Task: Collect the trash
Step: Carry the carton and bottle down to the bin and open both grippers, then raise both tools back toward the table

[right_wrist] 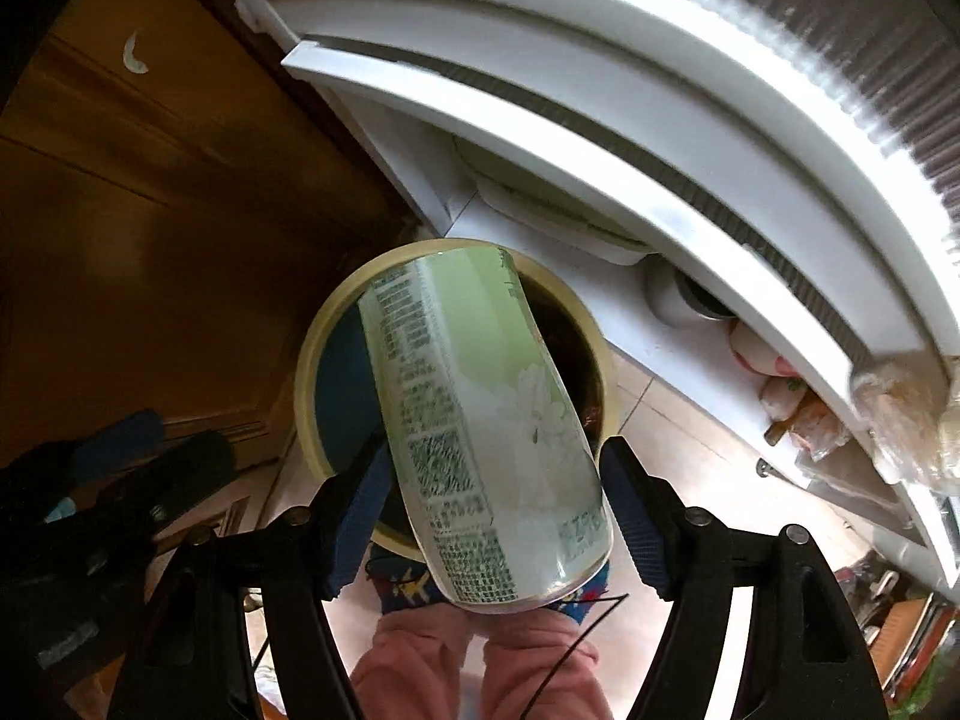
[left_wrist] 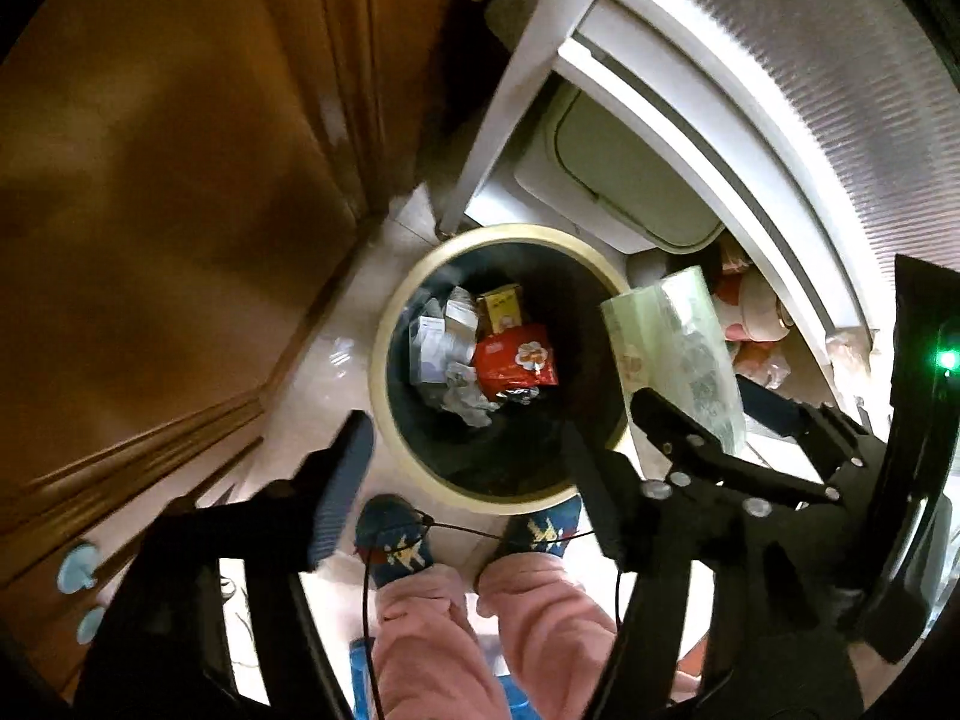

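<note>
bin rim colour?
Pale yellow-cream rim around a dark inside; clearest in the left wrist view.

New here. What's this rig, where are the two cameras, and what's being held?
No robot: a person holds a two-finger gripper in each hand, with a fisheye camera on each looking along its fingers. Both views point down at a round trash bin on the floor, with the person's socked feet below it. In the bin lie a red packet, a yellow box and crumpled paper. The left gripper is open and empty over the bin. The right gripper has a green drink can tilted between its fingers; whether they grip it, I cannot tell.
</note>
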Tool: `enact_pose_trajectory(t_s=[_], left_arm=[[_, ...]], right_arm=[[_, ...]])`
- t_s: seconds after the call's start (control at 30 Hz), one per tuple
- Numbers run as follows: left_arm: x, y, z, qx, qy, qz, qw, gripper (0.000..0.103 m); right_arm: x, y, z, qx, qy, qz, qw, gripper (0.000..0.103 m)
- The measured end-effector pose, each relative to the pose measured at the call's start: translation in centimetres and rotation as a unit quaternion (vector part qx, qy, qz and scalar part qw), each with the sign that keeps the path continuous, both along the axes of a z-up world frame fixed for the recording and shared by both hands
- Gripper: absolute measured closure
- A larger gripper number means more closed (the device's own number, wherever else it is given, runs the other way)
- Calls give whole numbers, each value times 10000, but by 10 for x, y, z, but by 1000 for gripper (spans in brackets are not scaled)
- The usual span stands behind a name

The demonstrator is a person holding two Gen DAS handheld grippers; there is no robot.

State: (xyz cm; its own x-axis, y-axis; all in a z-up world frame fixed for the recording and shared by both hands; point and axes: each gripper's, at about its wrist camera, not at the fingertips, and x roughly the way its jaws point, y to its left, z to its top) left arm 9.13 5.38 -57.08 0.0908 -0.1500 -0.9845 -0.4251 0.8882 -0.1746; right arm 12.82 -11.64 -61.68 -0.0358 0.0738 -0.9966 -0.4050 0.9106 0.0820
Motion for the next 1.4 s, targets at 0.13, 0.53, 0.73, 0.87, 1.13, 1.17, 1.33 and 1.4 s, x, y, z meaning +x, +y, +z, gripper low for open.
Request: enact_pose_trajectory(t_s=[0.13, 0.53, 0.73, 0.87, 1.13, 1.17, 1.33, 1.4], left_arm=[[-2, 1, 30, 211, -218, -118, 9995, 35], [-31, -17, 154, 494, -615, -449, 9959, 35], [-55, -31, 228, 649, -751, -628, 9931, 35], [-72, -35, 280, 681, -895, -700, 9912, 35], [-96, -24, 392, 938, -1489, -778, 9813, 35], [-99, -23, 411, 1003, -1610, -805, 9785, 35], [-103, -21, 481, 1277, -2113, -909, 9648, 35], [-101, -20, 509, 1360, -2301, -948, 9589, 35]], right_arm=[[-1, 1, 23, -3, -148, 110, 9998, 18], [-45, 2, 147, -48, -709, 414, 9966, 18], [-67, -11, 228, 73, -794, 503, 9955, 18], [-75, -15, 285, 150, -881, 650, 9939, 18], [-82, -35, 393, 339, -1349, 644, 9882, 18], [-83, -36, 408, 372, -1458, 647, 9865, 18], [-83, -48, 480, 599, -2008, 638, 9757, 18], [-84, -49, 510, 713, -2233, 568, 9705, 18]])
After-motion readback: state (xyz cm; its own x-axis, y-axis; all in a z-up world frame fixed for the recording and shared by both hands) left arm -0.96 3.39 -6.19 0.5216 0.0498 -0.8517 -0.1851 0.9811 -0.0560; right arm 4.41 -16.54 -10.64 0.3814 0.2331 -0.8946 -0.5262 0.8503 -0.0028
